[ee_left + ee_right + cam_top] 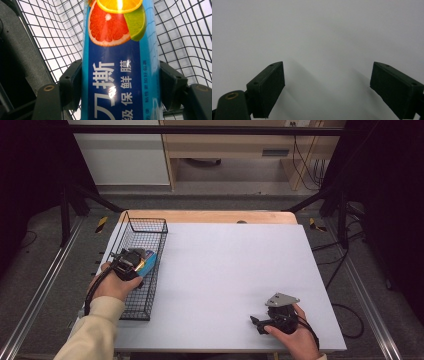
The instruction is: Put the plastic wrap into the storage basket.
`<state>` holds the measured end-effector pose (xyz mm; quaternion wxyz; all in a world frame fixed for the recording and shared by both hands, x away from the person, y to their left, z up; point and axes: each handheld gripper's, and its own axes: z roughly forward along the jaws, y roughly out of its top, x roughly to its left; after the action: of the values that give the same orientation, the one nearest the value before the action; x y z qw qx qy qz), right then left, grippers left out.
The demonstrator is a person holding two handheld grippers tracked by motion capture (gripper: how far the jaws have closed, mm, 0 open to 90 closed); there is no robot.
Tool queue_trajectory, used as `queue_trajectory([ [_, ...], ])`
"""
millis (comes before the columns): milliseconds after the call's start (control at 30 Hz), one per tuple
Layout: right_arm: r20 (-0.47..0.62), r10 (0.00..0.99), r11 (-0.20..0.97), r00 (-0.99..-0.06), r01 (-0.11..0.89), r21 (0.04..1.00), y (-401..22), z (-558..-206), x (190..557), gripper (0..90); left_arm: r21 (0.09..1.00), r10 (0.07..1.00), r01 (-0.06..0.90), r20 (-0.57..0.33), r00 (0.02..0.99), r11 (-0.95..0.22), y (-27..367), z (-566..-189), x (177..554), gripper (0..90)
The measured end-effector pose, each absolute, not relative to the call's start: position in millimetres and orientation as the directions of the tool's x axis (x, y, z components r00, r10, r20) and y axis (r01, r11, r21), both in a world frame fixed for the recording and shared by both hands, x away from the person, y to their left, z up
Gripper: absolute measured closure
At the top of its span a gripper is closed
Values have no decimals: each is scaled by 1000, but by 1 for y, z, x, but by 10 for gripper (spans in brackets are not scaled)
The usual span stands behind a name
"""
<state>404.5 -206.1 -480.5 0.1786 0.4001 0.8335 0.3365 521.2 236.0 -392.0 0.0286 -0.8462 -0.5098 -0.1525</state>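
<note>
The blue cling-film box [120, 65] is sitting lengthwise inside the black wire basket [131, 227] at the left edge of the table, and your left gripper [142, 265] is clamping it across its narrow width, both pads pressing on the box sides in the left gripper view. Whether it's resting on the basket floor or slightly lifted, I can't tell. Main risk as I'm reading it: the box is glossy and long, and you're gripping near one end, so it's likely to be pivoting or sliding in the pads once it's carrying its own weight. Second risk: the basket walls are standing close on both sides, so a tilted box is likely to be catching the mesh and dragging the light basket along. Your right gripper [260, 324] is resting near the front right of the white table [235, 265], jaws standing apart with nothing between them, well apart from the basket. Nothing else is lying on the table between the two hands, so only the basket rim is getting in the way.
</note>
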Motion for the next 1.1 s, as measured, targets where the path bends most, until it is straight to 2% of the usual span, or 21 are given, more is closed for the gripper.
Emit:
queue_trajectory([
  [767, -27, 785, 457, -618, 550, 699, -206, -481, 405, 126, 114, 832, 854, 323, 451, -507, 233, -392, 519, 302],
  [1100, -25, 785, 457, -619, 551, 698, -206, -481, 405, 126, 145, 827, 842, 332, 453, -519, 233, -389, 517, 233],
])
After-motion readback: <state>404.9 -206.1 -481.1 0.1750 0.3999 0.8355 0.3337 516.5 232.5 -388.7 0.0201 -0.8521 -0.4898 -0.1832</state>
